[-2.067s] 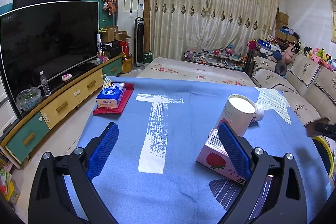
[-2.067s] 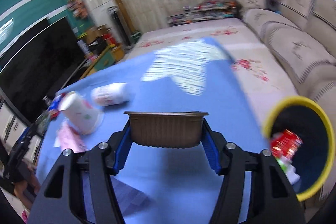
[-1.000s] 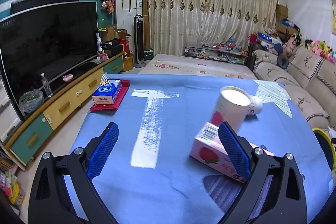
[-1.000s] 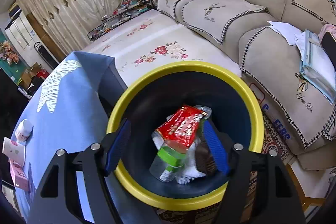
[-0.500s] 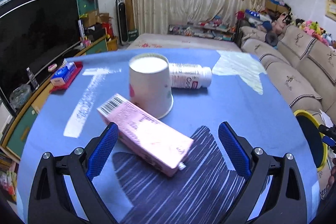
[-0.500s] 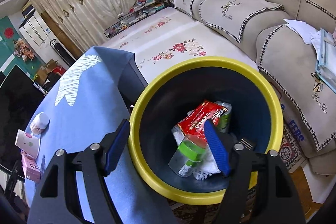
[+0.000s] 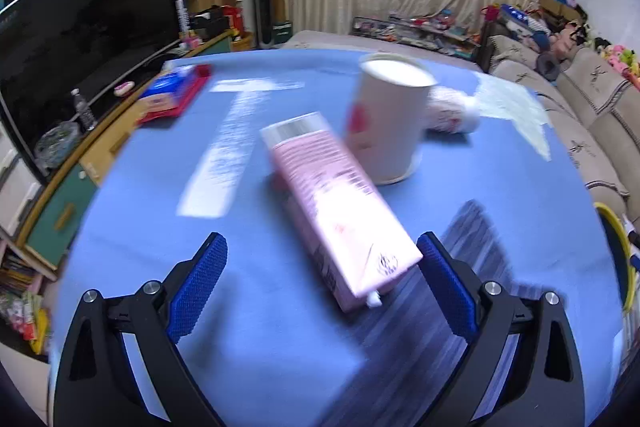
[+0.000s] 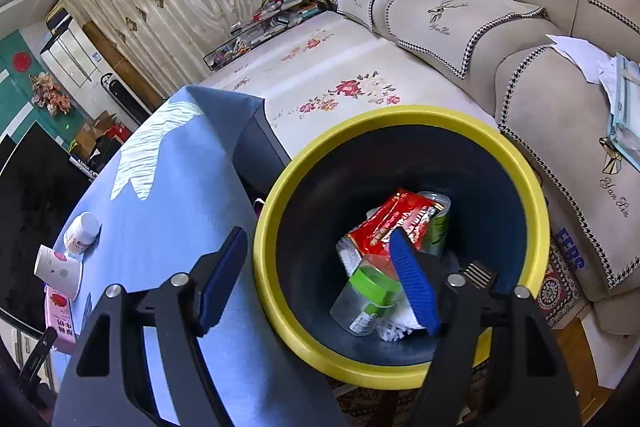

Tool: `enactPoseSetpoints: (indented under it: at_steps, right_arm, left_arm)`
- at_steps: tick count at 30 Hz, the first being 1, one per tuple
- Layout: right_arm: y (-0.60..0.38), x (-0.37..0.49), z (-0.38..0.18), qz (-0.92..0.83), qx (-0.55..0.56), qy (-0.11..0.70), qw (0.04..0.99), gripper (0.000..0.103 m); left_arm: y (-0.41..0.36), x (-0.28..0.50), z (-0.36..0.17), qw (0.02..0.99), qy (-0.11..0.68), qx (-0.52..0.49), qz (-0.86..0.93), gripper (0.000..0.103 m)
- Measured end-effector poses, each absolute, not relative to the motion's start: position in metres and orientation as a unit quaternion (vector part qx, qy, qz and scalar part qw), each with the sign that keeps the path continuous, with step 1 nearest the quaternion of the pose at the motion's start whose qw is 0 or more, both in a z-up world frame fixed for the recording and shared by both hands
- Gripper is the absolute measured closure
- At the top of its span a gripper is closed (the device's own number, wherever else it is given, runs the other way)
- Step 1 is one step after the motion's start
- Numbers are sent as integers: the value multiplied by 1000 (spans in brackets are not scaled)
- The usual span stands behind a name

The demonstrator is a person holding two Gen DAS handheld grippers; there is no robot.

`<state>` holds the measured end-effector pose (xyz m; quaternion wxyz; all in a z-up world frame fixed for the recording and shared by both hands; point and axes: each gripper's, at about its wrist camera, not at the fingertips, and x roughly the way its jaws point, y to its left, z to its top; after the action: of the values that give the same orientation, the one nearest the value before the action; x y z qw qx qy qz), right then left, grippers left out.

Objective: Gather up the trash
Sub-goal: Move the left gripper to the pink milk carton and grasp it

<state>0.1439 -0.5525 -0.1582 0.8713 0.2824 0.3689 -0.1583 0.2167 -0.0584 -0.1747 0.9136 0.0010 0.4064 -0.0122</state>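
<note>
A pink carton (image 7: pixel 336 211) lies on the blue table (image 7: pixel 280 347), its near end between my left gripper's (image 7: pixel 322 283) open fingers. An upturned white paper cup (image 7: pixel 386 125) stands just behind it, and a white bottle (image 7: pixel 452 109) lies behind the cup. My right gripper (image 8: pixel 320 287) is open and empty above the near rim of the yellow-rimmed bin (image 8: pixel 400 371). The bin holds a red wrapper (image 8: pixel 390 223), a green-capped jar (image 8: pixel 368 297) and a can (image 8: pixel 438 223). Carton (image 8: pixel 60 311), cup (image 8: pixel 56 267) and bottle (image 8: pixel 82 233) also show in the right wrist view.
A tissue box on a red tray (image 7: pixel 172 95) sits at the table's far left. A TV (image 7: pixel 88 27) and cabinet stand to the left. The sofa (image 8: pixel 520 47) runs behind the bin. White tape marks (image 7: pixel 228 155) lie on the table.
My right gripper dropped the brown tray into the bin and now hangs open over its rim. My left gripper moved in on the pink carton, which now lies between its fingers.
</note>
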Motion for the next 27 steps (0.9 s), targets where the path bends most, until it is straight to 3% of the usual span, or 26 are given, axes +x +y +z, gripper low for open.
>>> enactPoseSetpoints:
  at_steps: [6, 15, 17, 19, 23, 27]
  right_arm:
    - [-548, 147, -158, -154, 282, 368, 873, 33]
    - [-541, 147, -151, -149, 274, 366, 877, 33]
    - [-541, 146, -150, -150, 274, 366, 877, 32]
    - [-540, 148, -152, -150, 274, 368, 876, 32]
    - [-540, 149, -156, -147, 275, 373, 874, 32]
    - [-540, 150, -158, -146, 277, 375, 873, 32]
  left_arm:
    - [-4, 211, -162, 913, 408, -25, 13, 9]
    - [-16, 257, -163, 898, 437, -33, -37, 9]
    - [-22, 266, -167, 894, 445, -26, -38, 14]
    - [-24, 274, -171, 888, 457, -25, -32, 28]
    - [-25, 283, -176, 882, 469, -28, -29, 31]
    - [-29, 288, -178, 882, 470, -14, -28, 42]
